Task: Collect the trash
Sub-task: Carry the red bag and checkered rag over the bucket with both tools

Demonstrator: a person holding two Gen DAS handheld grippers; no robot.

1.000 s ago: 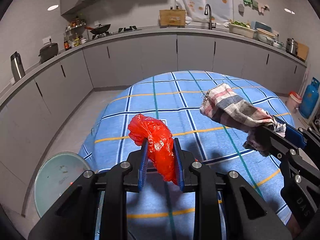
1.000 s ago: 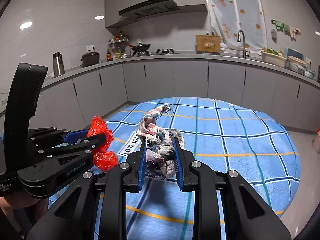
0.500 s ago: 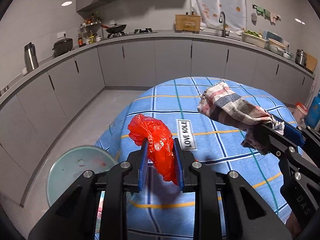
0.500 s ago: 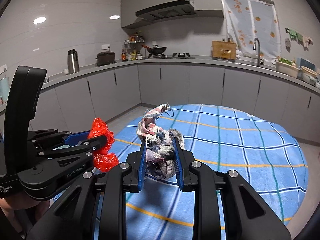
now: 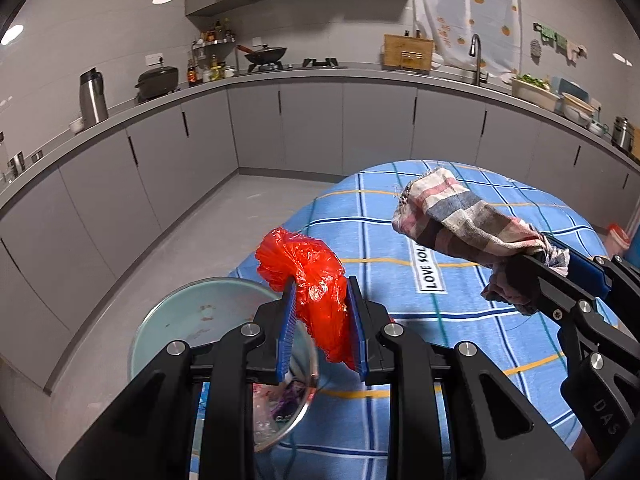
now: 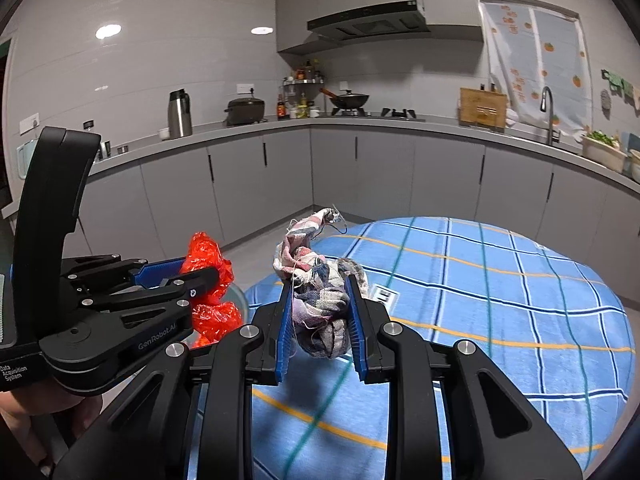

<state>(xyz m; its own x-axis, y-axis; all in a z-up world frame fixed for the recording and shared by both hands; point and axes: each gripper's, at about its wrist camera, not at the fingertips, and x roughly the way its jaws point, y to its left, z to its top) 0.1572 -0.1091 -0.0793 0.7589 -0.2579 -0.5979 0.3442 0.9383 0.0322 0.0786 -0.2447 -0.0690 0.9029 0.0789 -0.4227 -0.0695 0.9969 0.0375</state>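
trash bin (image 5: pixel 180 320): near rim and most of its contents hidden behind the left gripper (image 5: pixel 322 328), what's inside too blurred to identify. table (image 5: pixel 460 340) label cut by the checked rag (image 5: pixel 460 216), reads only "love sol". red bag (image 6: pixel 210 280) half covered in right view. table's near edge cut off by frame.

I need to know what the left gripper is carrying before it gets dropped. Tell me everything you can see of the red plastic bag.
The red plastic bag is thin, glossy, crinkled film, scrunched into a loose wad. The left gripper is shut on its middle, blue pads pressing both sides; a puffed lump bulges above the fingers and a tail hangs below them. It is off the blue checked tablecloth, touching only the pads, and hangs over the near rim of the round bin standing on the floor beside the table.
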